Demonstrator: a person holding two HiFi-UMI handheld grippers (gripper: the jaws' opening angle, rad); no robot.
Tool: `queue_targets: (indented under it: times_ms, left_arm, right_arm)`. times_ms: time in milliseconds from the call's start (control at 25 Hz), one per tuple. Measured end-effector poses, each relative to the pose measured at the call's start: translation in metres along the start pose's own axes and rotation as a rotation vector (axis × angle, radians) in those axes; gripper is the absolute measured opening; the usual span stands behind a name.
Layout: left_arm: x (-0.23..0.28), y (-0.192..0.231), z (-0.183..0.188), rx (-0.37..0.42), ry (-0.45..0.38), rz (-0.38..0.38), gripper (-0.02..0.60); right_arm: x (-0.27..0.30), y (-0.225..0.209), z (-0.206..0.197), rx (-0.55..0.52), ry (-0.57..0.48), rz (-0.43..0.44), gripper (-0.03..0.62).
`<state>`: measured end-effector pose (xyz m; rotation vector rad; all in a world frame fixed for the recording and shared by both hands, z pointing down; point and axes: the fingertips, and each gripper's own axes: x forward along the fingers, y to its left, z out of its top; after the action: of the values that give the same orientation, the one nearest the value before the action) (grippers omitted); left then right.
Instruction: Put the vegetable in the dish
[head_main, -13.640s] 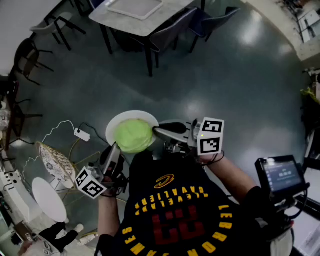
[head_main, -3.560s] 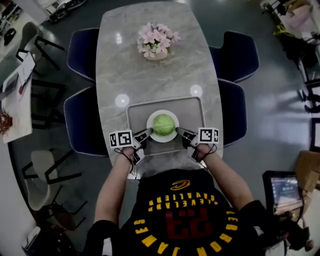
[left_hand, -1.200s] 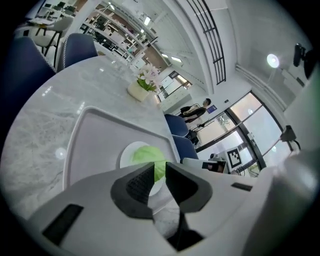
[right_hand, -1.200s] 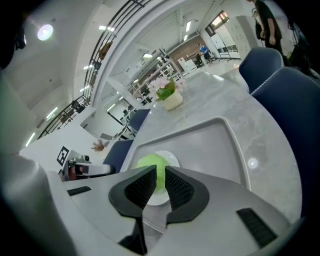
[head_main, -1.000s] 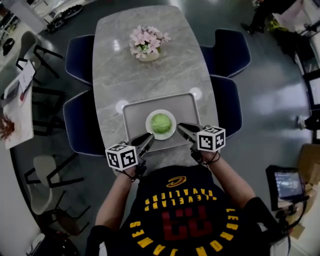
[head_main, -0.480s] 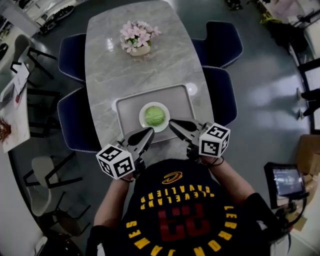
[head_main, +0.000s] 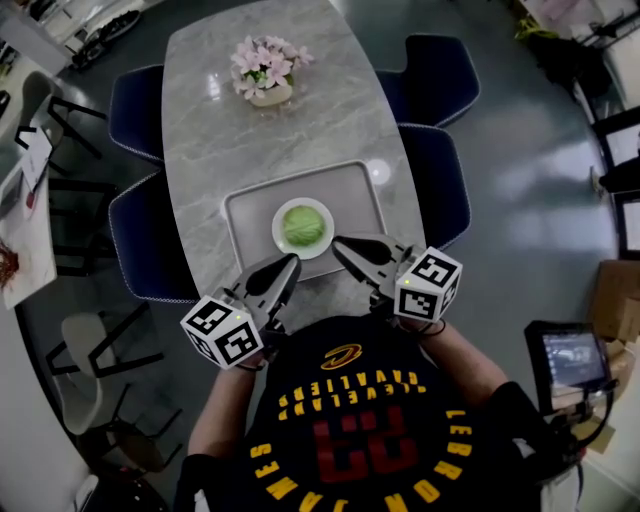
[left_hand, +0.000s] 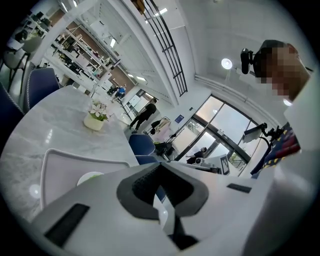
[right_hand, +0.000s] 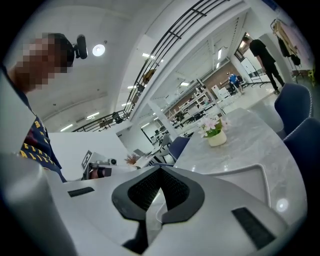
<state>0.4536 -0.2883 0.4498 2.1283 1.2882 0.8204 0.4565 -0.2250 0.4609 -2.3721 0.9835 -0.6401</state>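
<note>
Two grippers are held at the near end of a marble table (head_main: 200, 130). The left gripper (head_main: 291, 261) and the right gripper (head_main: 340, 244) are each pressed together at the tips, with nothing pinched between the jaws; this is read plainly in the left gripper view (left_hand: 160, 165) and the right gripper view (right_hand: 160, 169). In the head view both tips are seen at the near edge of a grey tray (head_main: 245, 215), one on either side of the dish (head_main: 279, 236), and neither dish nor vegetable is touched.

The vegetable (head_main: 304, 223), a round green cabbage, is seated in the white dish, and the dish is set in the middle of the tray. A pot of pink flowers (head_main: 262, 70) is placed at the far end of the table, well apart from the tray. Four dark blue chairs are drawn up, two on each long side, one being at the far right (head_main: 432, 68). The marker cubes (head_main: 221, 331) are carried close to the person's black shirt (head_main: 340, 420).
</note>
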Motion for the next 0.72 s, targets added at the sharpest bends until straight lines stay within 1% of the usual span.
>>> queue_targets:
  times_ms: [440,720]
  left_arm:
    - [0.001,-0.002,0.002,-0.011,-0.025,-0.008,0.000]
    - [-0.002,0.000,0.003,-0.020,-0.031,0.032,0.000]
  right_arm:
    - [-0.006,0.005,0.014,-0.086,-0.040,-0.046,0.005]
    - [-0.009,0.004,0.020,-0.108,-0.062,-0.059,0.003]
